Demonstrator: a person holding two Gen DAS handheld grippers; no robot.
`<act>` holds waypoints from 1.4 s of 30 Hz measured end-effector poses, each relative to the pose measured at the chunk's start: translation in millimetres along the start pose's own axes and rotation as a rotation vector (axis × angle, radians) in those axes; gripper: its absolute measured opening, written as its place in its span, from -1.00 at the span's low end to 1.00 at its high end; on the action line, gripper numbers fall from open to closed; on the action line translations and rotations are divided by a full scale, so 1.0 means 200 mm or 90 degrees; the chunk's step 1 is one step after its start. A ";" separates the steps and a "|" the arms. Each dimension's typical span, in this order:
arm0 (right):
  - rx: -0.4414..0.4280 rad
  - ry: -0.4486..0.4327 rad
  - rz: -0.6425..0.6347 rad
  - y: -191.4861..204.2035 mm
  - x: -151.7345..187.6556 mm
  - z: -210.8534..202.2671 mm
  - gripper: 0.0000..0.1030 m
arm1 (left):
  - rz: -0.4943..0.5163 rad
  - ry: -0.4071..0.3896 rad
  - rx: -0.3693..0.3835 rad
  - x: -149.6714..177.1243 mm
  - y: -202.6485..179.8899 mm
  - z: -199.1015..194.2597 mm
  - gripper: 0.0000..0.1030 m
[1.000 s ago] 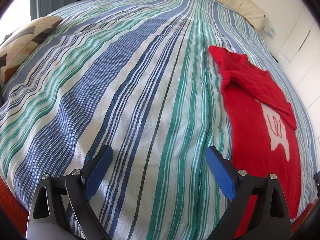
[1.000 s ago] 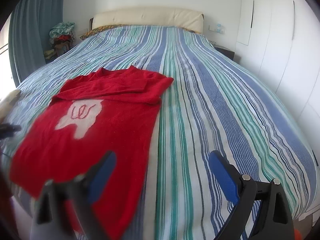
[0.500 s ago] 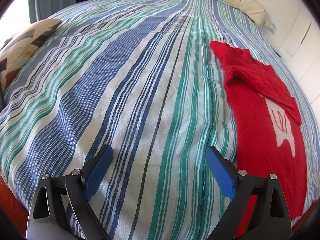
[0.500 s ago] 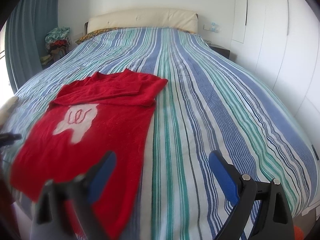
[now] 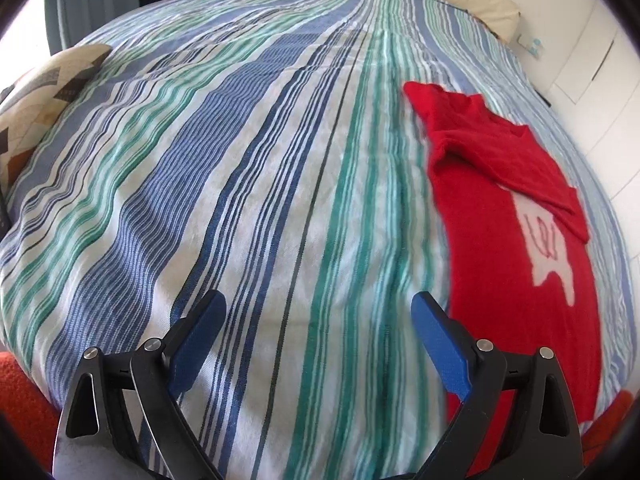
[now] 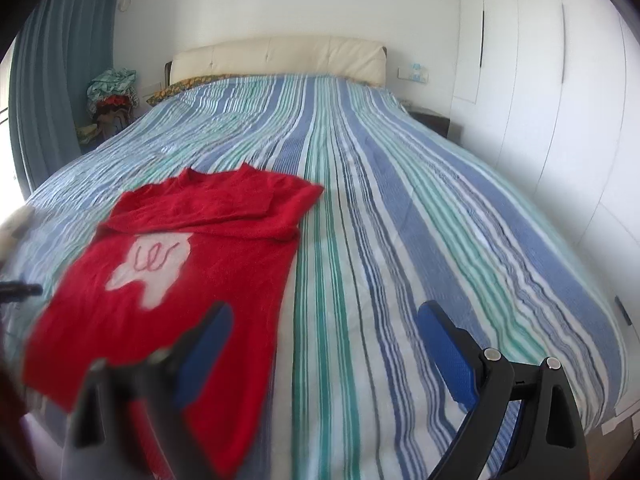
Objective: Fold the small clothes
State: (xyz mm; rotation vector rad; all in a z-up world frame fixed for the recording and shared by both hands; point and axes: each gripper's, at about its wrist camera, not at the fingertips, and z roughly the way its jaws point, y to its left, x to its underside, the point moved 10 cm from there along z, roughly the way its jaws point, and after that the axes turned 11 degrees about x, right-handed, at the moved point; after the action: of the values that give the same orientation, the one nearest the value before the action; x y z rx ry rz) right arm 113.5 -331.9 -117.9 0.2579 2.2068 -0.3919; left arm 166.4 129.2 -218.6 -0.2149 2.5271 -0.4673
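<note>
A small red sweater [image 5: 516,280] with a white patch on its chest lies flat on the striped bedspread [image 5: 260,184], its sleeves folded across the upper part. In the left wrist view it is at the right, just beyond my left gripper [image 5: 318,306], which hangs open over bare bedspread. The right wrist view has the red sweater [image 6: 192,264] at the left, its lower hem under the left finger of my right gripper [image 6: 326,316]. That gripper is open and holds nothing.
A patterned cushion [image 5: 40,96] lies on the bed's left edge. A cream headboard [image 6: 276,56] stands at the far end, with a pile of clothes [image 6: 112,96] beside a blue curtain. White wardrobe doors [image 6: 560,92] line the right side, past a dark nightstand [image 6: 432,120].
Both grippers have drawn back and lifted slightly, so the sweater looks farther off in the right view. The sweater itself has not moved, and both grippers stay open.
</note>
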 end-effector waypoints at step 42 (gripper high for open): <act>-0.353 0.286 0.308 0.41 -0.35 0.73 -0.92 | -0.071 0.070 0.269 -0.75 -0.68 0.38 -0.95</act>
State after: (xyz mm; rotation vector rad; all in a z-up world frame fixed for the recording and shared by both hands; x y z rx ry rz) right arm 288.5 -311.6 -162.7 0.5949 2.4747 0.5897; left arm 340.5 19.8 -152.6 -0.1727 2.4584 -1.0665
